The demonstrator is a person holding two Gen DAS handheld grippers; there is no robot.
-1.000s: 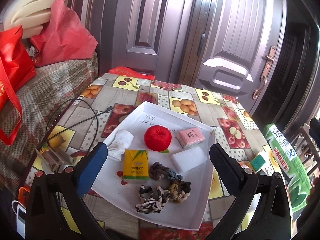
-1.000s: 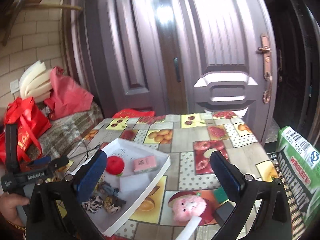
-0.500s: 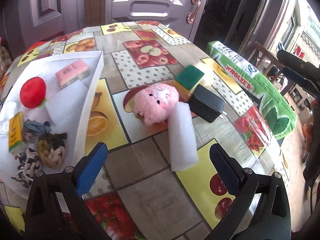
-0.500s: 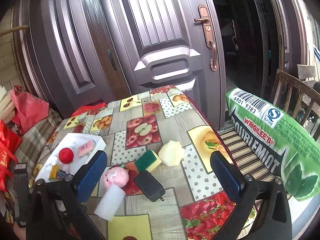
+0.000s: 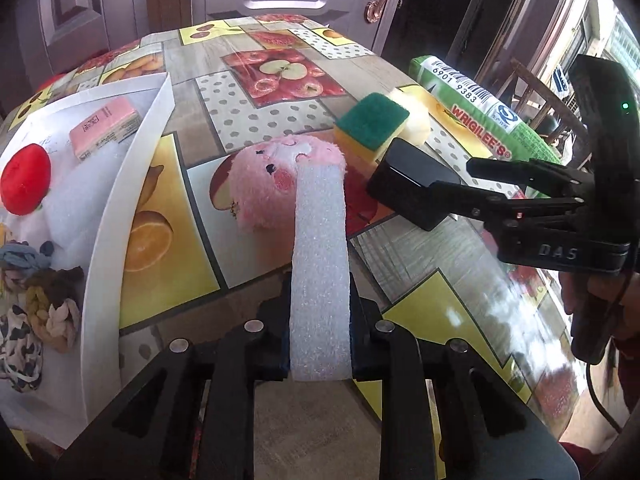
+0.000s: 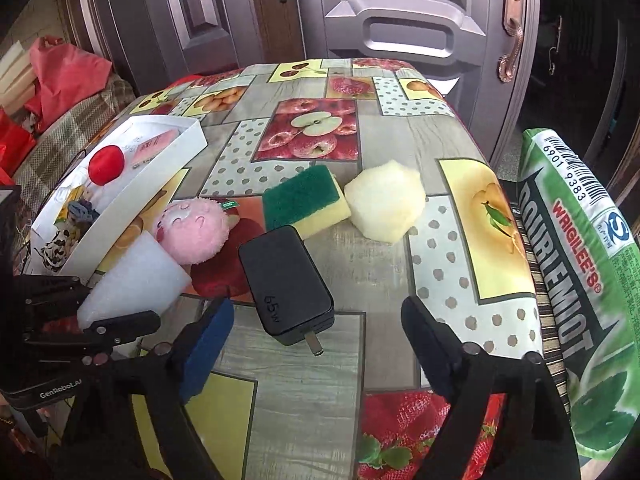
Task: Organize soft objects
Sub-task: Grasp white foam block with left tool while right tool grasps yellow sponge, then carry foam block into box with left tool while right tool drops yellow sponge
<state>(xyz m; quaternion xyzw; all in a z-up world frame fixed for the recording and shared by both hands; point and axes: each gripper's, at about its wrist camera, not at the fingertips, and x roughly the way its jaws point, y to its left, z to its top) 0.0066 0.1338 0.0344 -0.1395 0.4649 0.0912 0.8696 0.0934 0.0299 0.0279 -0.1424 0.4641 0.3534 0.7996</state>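
So the room: a big purple-brown panelled door fills the back wall, with a bronze lever handle on its right edge; a second panelled leaf sits to its left; the bench wears an oilcloth printed with fruit squares and dotted patches, daylight glaring off it; far left there's a sofa in brown plaid piled with red bags; pale brick wall behind that; to the right a dark doorway; a wooden chair frame and bright windows past the bench edge.
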